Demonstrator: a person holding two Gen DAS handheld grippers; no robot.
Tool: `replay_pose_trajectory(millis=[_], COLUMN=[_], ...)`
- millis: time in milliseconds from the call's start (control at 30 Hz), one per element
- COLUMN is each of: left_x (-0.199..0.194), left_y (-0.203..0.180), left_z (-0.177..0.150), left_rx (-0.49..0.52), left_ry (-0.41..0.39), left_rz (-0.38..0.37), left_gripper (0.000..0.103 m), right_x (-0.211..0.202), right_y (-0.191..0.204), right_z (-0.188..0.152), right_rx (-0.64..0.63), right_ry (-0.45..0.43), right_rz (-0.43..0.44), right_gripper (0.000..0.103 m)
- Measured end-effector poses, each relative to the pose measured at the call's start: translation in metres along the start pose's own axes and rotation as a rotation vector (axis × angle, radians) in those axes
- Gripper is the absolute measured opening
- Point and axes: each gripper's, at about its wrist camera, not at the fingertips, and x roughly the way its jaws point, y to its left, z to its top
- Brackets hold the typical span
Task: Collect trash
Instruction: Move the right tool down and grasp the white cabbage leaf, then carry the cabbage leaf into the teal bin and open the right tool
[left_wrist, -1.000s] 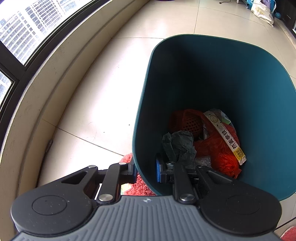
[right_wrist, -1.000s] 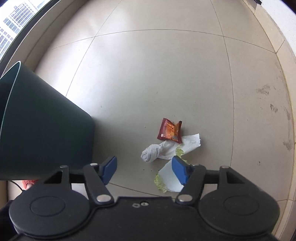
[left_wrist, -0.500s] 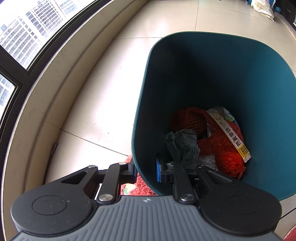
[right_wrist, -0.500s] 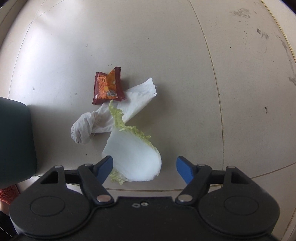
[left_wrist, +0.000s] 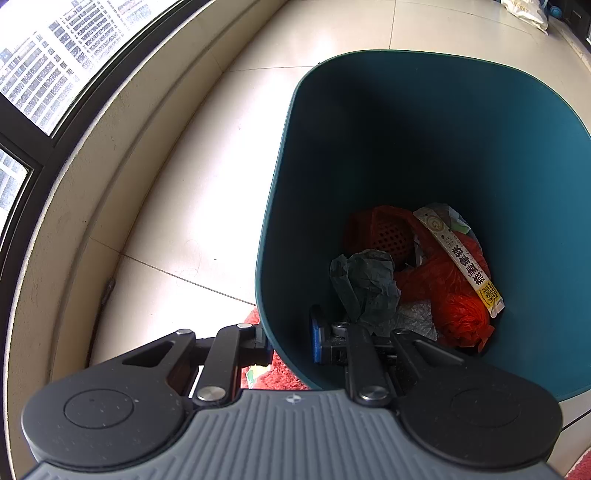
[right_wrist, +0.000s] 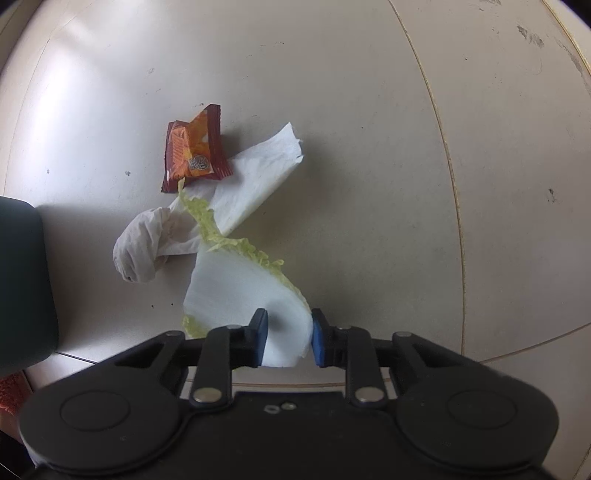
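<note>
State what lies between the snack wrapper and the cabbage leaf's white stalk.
In the right wrist view, the crumpled tissue and the cabbage leaf's green frill lie between the snack wrapper and the stalk.

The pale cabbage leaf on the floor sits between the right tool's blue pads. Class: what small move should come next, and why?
Probably lift the right tool straight up a little. Its jaws have just been closing and its pads now pinch the white stalk end of the pale cabbage leaf. The leaf's frilly tip lies over the crumpled white tissue, so a gentle lift should peel it free without dragging that along.
</note>
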Motion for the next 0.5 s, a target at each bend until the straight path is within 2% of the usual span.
replay_pose_trajectory(millis=[167, 500], left_x=[0.000, 0.001], left_y=[-0.003, -0.006], left_z=[-0.003, -0.007], left_rx=[0.010, 0.008], left_ry=[-0.012, -0.026], left_rz=[0.013, 0.027], left_gripper=[0.018, 0.017], right_x=[-0.015, -0.067], right_y=[0.012, 0.031], right_z=[-0.003, -0.015], right_rx=[-0.014, -0.061], right_ry=[-0.009, -0.072], right_rz=[-0.007, -0.022], right_gripper=[0.008, 0.006])
